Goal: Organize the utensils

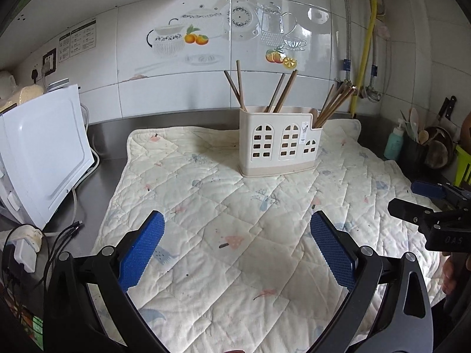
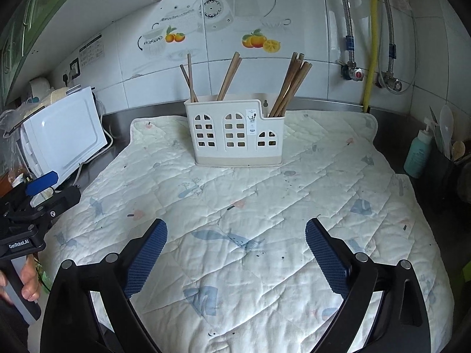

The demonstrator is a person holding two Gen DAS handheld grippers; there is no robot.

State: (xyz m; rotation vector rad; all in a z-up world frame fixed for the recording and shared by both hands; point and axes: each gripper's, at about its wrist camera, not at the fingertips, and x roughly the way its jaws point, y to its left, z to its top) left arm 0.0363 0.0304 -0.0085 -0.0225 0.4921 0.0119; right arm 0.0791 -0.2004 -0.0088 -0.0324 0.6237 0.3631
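Two hand-held grippers hang over a quilted mat [image 1: 235,235] spread on a steel worktop [image 1: 109,135], and both stand wide with nothing between their blue pads. The left hand-held gripper [image 1: 237,223] shows only bare quilting in the gap between its fingers; the right hand-held gripper [image 2: 236,231] shows the same. In the left wrist view the right one appears at the 3 o'clock edge, and in the right wrist view the left one appears at about 9 o'clock, gripped by a hand [image 2: 28,279] around its handle.

The utensil holder [image 1: 279,144], a cream plastic caddy with arched window cut-outs, stands upright on the far part of the mat, toward 12 o'clock from both grippers and well apart from them. Brown wooden chopsticks [image 1: 282,91] stand tilted in its compartments: two at the left end, two in the middle, and a larger bunch in the lower right-hand section.

A white appliance [image 1: 44,153] sits on the worktop at 9 o'clock, beside the mat's left edge. At 3 o'clock, off the mat, a teal pump bottle [image 2: 418,153] stands near a dark container holding spoons. The tiled wall [image 1: 206,29] behind carries printed teapots and oranges.
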